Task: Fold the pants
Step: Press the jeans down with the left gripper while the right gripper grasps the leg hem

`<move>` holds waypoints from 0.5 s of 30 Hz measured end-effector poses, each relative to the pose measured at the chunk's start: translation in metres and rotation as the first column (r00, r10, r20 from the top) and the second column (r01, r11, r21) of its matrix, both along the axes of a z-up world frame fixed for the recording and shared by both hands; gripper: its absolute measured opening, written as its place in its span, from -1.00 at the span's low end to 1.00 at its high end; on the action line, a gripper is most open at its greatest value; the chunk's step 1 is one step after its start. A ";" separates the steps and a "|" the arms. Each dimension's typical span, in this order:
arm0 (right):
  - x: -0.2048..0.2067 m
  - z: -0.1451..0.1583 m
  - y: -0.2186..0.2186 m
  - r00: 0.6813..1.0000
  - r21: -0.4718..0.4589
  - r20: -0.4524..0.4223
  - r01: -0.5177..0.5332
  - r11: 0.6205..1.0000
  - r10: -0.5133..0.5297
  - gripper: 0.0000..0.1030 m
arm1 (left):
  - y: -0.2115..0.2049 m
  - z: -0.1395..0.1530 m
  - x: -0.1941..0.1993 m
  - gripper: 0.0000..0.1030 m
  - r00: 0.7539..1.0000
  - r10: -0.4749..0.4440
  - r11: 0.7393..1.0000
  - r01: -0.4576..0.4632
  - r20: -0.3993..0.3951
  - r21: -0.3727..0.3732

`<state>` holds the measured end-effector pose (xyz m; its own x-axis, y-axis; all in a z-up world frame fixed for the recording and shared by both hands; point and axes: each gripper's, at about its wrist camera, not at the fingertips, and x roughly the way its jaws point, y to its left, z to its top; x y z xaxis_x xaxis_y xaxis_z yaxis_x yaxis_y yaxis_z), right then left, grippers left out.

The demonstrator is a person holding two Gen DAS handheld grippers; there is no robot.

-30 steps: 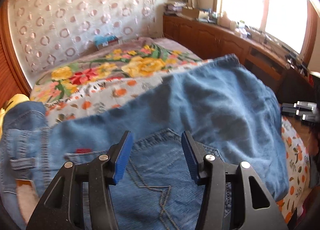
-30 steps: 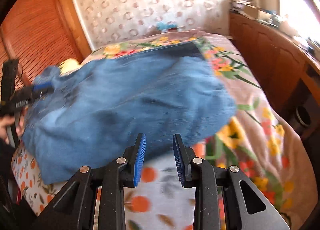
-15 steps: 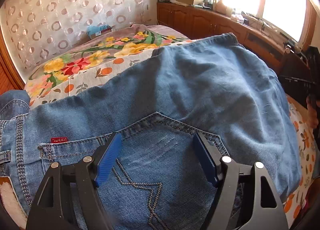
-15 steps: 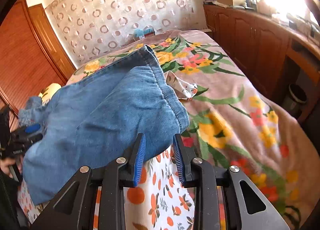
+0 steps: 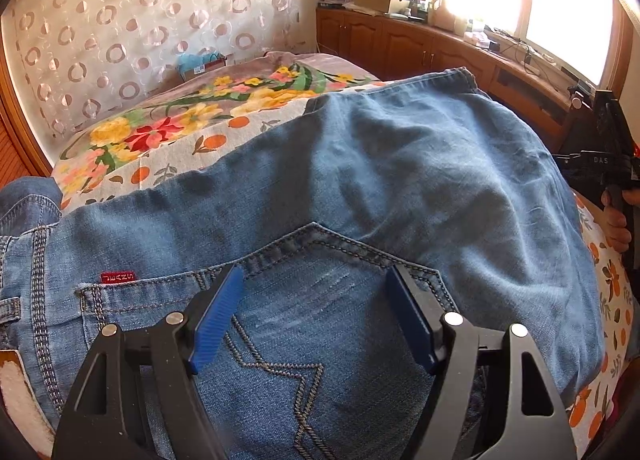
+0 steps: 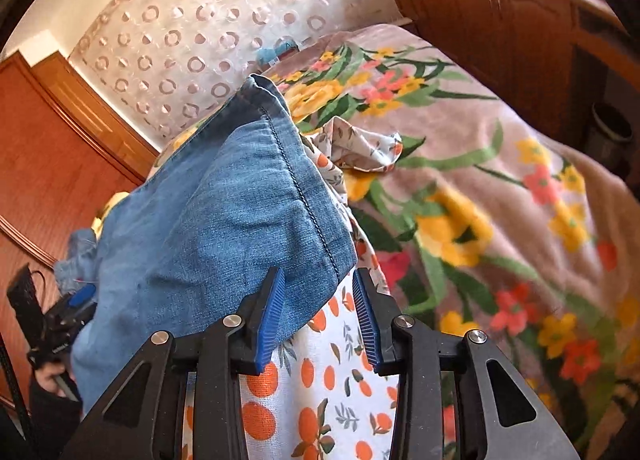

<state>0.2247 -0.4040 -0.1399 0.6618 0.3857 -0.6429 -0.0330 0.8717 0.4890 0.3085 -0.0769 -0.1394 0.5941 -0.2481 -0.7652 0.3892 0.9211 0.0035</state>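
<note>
Blue jeans (image 5: 400, 163) lie spread over the bed, seat side up, with a red tag (image 5: 118, 277) by the waistband. My left gripper (image 5: 316, 276) hovers open and wide over the stitched back pocket (image 5: 320, 324), with nothing pinched. In the right wrist view the folded leg (image 6: 224, 227) ends in a hem corner that lies between the jaws of my right gripper (image 6: 318, 274). Those jaws are opening; the right pad stands clear of the denim. A hand (image 5: 618, 219) holds the right gripper's black frame (image 5: 600, 159) at the far right.
The bed carries a flowered blanket (image 6: 480, 219) and an orange-print sheet (image 6: 332, 380), with a crumpled corner (image 6: 360, 147) beside the hem. Wooden cabinets (image 5: 400, 43) run under the window on the right. A wooden door (image 6: 48, 147) stands left. A blue item (image 5: 196, 61) lies at the headboard.
The jeans leg has come down and settled on the bed. My left jaws have spread wider over the pocket. My right gripper rolled, closed in on the hem corner, and its jaws widened.
</note>
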 end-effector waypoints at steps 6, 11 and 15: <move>-0.008 -0.005 -0.017 1.000 0.137 0.019 -0.007 0.990 0.005 -0.21 | 0.001 0.000 0.000 0.46 1.000 0.000 1.000 0.000 -0.001 -0.002; -0.003 -0.020 -0.018 1.000 0.181 0.004 -0.010 0.983 0.009 0.01 | 0.001 0.000 0.000 0.46 1.000 0.000 1.000 0.000 -0.001 -0.003; 0.004 -0.031 -0.029 0.999 0.260 -0.029 -0.007 0.966 0.015 0.07 | 0.002 0.000 0.000 0.46 1.000 -0.001 1.000 0.000 -0.001 -0.002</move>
